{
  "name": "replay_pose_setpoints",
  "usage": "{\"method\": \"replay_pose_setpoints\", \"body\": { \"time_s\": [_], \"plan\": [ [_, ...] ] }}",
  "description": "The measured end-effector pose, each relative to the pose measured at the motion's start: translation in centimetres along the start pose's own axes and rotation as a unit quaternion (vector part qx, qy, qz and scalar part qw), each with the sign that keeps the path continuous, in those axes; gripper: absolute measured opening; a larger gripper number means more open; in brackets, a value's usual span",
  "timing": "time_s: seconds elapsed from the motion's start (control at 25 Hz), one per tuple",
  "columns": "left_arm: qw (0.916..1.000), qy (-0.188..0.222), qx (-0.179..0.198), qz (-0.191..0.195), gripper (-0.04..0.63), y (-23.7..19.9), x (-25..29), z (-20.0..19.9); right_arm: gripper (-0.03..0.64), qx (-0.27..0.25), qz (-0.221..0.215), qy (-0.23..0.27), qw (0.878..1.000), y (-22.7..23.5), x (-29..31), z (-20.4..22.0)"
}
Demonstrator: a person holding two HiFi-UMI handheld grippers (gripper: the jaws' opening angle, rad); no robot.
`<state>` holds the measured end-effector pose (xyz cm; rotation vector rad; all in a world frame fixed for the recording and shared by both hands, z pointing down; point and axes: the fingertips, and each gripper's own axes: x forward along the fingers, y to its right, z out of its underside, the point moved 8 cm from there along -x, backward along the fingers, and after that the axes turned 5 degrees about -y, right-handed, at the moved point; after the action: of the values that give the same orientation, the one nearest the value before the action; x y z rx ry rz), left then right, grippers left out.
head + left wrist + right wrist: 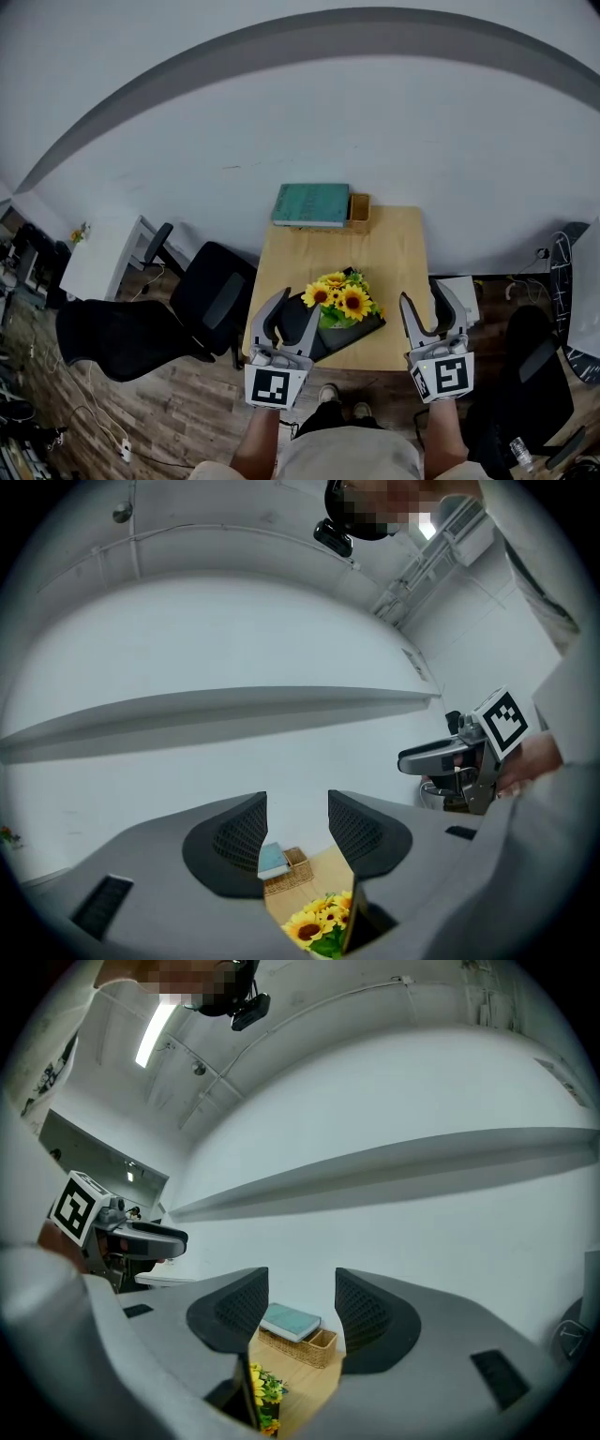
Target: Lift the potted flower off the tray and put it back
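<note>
Two grippers sit lowest in the head view, one in each hand: the left gripper (300, 302) and the right gripper (422, 292), each with one marker cube at its rear. Both have their jaws released and standing apart. In each gripper view nothing lies between the pads, and the gap shows only the bench top and the pale wall (309, 122) beyond. Under them two shoes (343, 401) stand on the wooden floor (178, 412) at the near edge of the one wooden bench (394, 253). One flower (342, 302) sits in one black tray (367, 332) on the near half of the bench. Its yellow blooms are too crowded to count. In the head view it lies between the two grippers; the left jaws overlap the tray's left end and the right jaws are clear of it, to its right. Neither gripper touches the flower. In both gripper views the flower shows low in the gap, below the pads. At the far edge of the bench, against the wall, stands one wicker basket (359, 208) with one teal book (311, 203) lying flat on it. Each gripper view also shows the other gripper off to the side, held level. Black chairs (214, 292) stand on both sides of the bench; I cannot tell how many are on the left. One white desk (98, 258) stands further left.
</note>
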<state>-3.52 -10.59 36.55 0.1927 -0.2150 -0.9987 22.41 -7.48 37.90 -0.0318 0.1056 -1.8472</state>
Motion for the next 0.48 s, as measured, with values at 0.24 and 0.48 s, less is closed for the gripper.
{"method": "replay_pose_setpoints", "body": {
  "time_s": [0.24, 0.48],
  "plan": [
    [0.9999, 0.014, -0.004, 0.005, 0.196, -2.9, 1.5, 0.8, 0.222, -0.015, 0.007, 0.005, 1.000, -1.1, 2.6, -0.6],
    [0.9994, 0.033, -0.002, 0.005, 0.196, -6.3, 3.0, 0.7, 0.222, -0.033, 0.011, 0.010, 0.999, -2.1, 6.0, -1.9]
  ]
}}
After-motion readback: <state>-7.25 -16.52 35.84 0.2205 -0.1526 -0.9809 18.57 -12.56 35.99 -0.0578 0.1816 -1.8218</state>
